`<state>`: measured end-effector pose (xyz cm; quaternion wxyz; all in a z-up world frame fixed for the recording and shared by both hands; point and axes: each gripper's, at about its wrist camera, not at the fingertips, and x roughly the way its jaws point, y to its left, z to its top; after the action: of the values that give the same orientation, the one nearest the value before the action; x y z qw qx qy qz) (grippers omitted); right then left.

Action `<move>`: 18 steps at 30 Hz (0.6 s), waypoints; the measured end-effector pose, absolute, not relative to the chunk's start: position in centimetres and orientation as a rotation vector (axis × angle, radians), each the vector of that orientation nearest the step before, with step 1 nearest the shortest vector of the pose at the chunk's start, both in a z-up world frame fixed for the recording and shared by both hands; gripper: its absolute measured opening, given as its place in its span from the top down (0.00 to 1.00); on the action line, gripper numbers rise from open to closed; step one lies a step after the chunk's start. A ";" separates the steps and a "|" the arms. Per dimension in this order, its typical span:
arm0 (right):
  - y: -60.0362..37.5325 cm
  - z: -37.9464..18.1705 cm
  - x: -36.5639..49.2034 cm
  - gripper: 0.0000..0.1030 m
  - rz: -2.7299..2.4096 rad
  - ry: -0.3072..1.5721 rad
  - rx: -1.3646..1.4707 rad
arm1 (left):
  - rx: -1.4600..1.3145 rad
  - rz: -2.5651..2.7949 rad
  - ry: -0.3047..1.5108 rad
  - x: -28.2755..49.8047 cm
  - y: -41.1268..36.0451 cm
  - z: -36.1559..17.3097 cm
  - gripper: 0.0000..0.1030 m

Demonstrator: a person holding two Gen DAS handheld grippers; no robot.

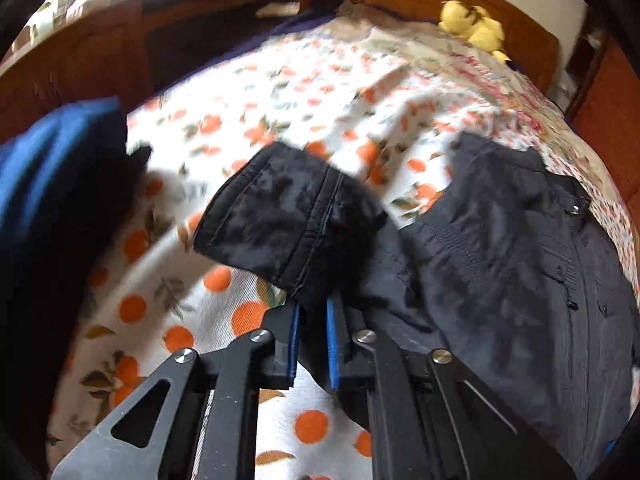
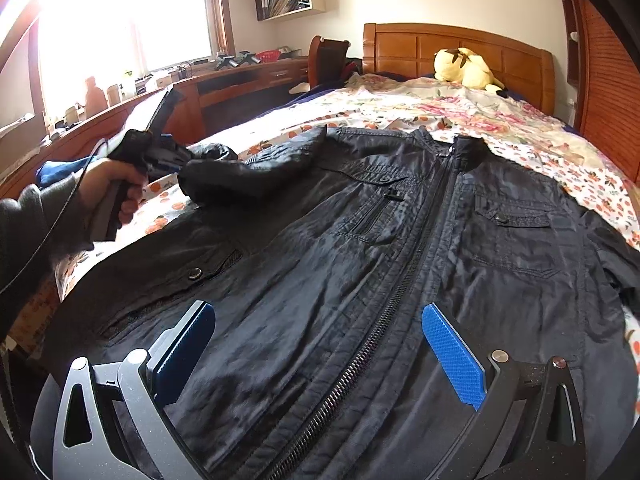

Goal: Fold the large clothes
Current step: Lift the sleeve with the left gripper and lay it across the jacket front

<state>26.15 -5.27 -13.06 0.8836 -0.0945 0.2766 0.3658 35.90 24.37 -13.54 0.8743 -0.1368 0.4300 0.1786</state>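
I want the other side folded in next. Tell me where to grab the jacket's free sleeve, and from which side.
Judging by the right wrist view, take the free sleeve near its outer edge, coming from the bed's outer side. It lies flat at the black jacket's far right, away from the zipper. Its cuff is out of view.

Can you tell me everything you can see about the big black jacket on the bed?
The black jacket lies front-up, spread across the orange-print bedsheet. Its thin fabric looks slightly shiny and crinkled. A zipper runs up the closed front to a short collar; flap pockets with snaps sit on the chest. The left gripper is shut on one sleeve, with the cuff raised off the sheet. The right gripper is open over the hem.
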 end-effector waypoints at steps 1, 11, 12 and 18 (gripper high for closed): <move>-5.6 -12.9 26.0 0.00 0.754 0.570 -0.198 | -0.266 0.364 0.878 35.8 23.6 -12.6 0.90; -10.4 -11.7 25.7 0.00 0.626 0.526 -0.172 | -0.071 0.135 0.657 32.5 10.6 -1.6 0.91; -10.9 -11.7 25.7 0.00 0.612 0.528 -0.168 | -0.053 0.099 0.639 31.9 9.0 -0.9 0.91; -11.8 -11.1 25.4 0.00 0.555 0.534 -0.156 | 0.019 -0.029 0.619 30.1 3.2 0.4 0.92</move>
<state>25.40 -11.78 -11.10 0.9238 -0.0759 0.2604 0.2703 30.05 3.22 0.36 0.9523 0.0091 0.3046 -0.0142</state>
